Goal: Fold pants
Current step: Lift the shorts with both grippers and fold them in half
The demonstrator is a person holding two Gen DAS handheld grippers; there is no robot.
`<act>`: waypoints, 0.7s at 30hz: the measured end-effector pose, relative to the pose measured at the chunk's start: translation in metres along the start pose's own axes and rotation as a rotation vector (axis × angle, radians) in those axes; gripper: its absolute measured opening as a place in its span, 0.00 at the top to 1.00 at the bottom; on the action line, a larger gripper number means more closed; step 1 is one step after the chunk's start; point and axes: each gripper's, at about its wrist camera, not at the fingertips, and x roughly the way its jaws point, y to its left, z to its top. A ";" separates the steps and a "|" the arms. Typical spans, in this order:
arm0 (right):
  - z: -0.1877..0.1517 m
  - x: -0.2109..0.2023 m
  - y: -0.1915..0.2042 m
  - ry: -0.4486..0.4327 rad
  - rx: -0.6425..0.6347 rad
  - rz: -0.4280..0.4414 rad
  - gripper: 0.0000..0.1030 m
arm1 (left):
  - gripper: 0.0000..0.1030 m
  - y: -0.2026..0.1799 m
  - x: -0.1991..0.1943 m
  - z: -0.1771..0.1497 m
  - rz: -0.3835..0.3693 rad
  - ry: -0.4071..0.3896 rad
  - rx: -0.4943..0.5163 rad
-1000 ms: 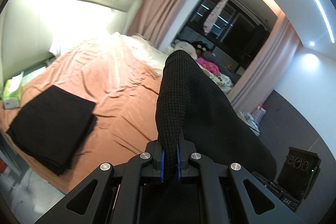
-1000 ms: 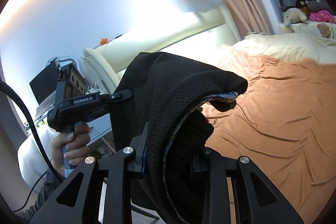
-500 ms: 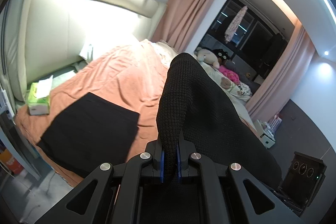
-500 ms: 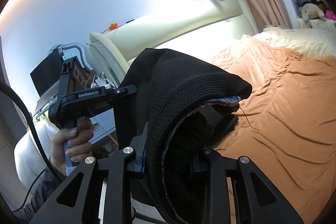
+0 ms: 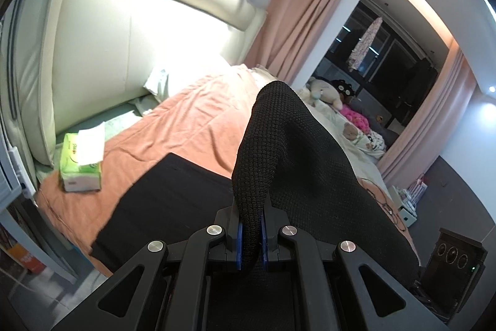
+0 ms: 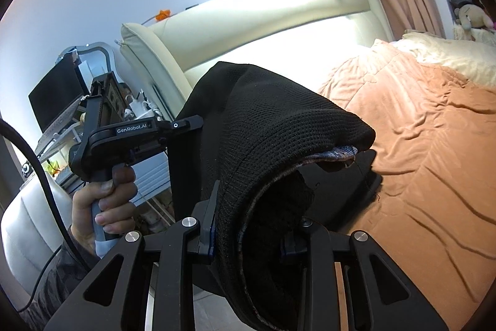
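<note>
The black knit pants (image 5: 297, 163) hang in the air above the bed, held at both ends. My left gripper (image 5: 250, 241) is shut on a thin fold of them between its blue pads. My right gripper (image 6: 248, 234) is shut on a thick bunch of the same pants (image 6: 263, 126), with a bluish inner lining showing at the fold. In the right wrist view a hand (image 6: 102, 200) holds the left gripper's handle, and that gripper's tip is hidden behind the cloth. A folded black garment (image 5: 164, 200) lies flat on the bed's near corner, below the held pants.
The bed has an orange cover (image 5: 198, 120) and a cream padded headboard (image 5: 148, 30). A green tissue box (image 5: 82, 163) sits by the folded garment. Stuffed toys (image 5: 328, 89) lie at the far side. A monitor and shelf (image 6: 59, 101) stand left of the bed.
Both grippers have carried the pants toward the bed's near corner and a little lower. The folded black garment and tissue box now sit closer, under the held pants. Both grips are unchanged.
</note>
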 end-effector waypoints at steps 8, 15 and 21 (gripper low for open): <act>0.019 0.059 -0.004 0.058 -0.011 0.020 0.76 | 0.92 0.041 0.033 0.027 0.081 0.030 -0.012; 0.036 0.106 -0.010 0.127 -0.037 0.016 0.76 | 0.92 0.062 0.070 0.041 0.154 0.066 -0.015; 0.050 0.134 -0.017 0.154 -0.059 -0.008 0.76 | 0.92 0.075 0.110 0.051 0.194 0.112 -0.016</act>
